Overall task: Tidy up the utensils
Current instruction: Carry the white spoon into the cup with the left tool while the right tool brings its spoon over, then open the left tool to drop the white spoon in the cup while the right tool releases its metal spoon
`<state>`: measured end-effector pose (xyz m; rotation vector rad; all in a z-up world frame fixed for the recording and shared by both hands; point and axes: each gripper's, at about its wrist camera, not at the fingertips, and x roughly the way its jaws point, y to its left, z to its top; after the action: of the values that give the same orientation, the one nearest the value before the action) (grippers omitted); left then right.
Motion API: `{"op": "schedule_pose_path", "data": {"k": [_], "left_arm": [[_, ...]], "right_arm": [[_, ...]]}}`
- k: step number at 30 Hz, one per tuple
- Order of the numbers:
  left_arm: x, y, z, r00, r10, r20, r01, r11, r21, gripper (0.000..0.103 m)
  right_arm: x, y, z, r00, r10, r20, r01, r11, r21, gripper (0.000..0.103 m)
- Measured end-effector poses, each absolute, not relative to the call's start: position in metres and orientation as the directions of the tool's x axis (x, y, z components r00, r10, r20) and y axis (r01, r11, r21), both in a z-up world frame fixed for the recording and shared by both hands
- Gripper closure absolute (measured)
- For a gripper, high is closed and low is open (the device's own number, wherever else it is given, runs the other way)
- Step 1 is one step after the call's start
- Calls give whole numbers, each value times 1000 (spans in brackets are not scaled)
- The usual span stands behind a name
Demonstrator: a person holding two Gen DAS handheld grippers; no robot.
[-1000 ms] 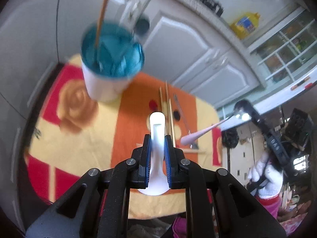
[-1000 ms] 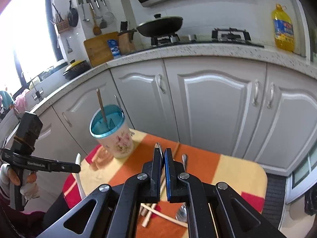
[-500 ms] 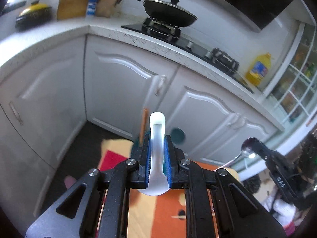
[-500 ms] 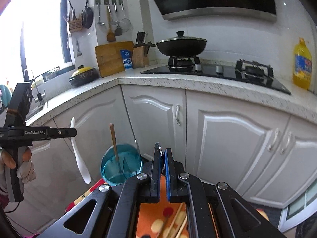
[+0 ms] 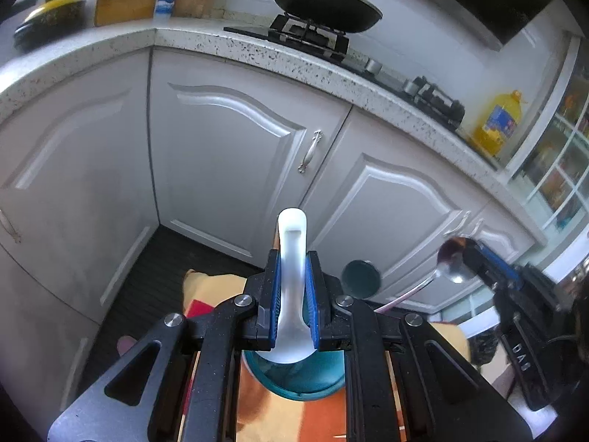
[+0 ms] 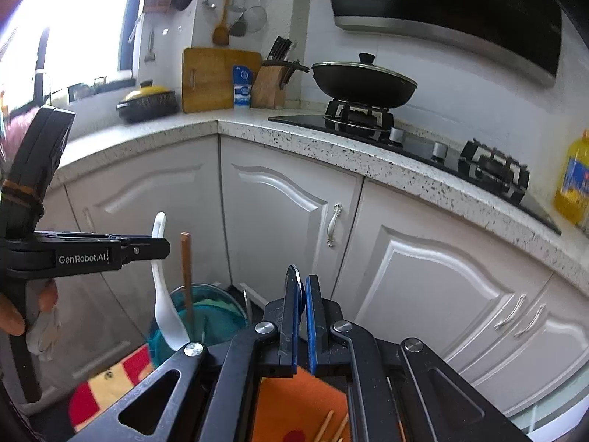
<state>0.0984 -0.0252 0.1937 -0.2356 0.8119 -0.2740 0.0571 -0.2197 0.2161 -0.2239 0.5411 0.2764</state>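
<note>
My left gripper is shut on a white ceramic spoon, held upright with its bowl just over the teal-rimmed utensil cup. In the right wrist view the same white spoon hangs from the left gripper beside the cup, which holds a wooden chopstick. My right gripper is shut on a metal spoon, seen edge-on between the pads. The left wrist view shows that metal spoon at the right, held by the right gripper.
An orange, yellow and red cloth covers the small table, with loose chopsticks on it. White cabinet doors stand close behind. The counter carries a wok on a stove and a yellow oil bottle.
Both grippers have tilted up toward the cabinets. The left gripper has brought the white spoon upright over the cup. The right gripper still grips the metal spoon.
</note>
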Motion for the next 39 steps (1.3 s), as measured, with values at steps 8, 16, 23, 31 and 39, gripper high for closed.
{"op": "schedule_pose_path", "data": {"k": [8,16,23,31,39], "left_arm": [[105,-29,179,614,-382,-691,260,924,-279,91],[101,-25,172,603,-387,-697,282,921,-268,91],[96,-21,171,552,-374,-745,327,919,-219,90],[110,-20,165,528,-345,-776,331,925,-186,88],[106,-27,168,511,-393,-764,360,905,-225,92]], "right_arm": [[66,-208,201,813,189,-551,-334,926,-175,100],[70,-195,185,770,232,-594,-382,914,-139,100],[75,-187,163,693,287,-662,-442,894,-76,99],[55,-210,180,713,307,-630,-414,910,-25,66],[43,-239,177,697,306,-648,-354,933,61,65]]}}
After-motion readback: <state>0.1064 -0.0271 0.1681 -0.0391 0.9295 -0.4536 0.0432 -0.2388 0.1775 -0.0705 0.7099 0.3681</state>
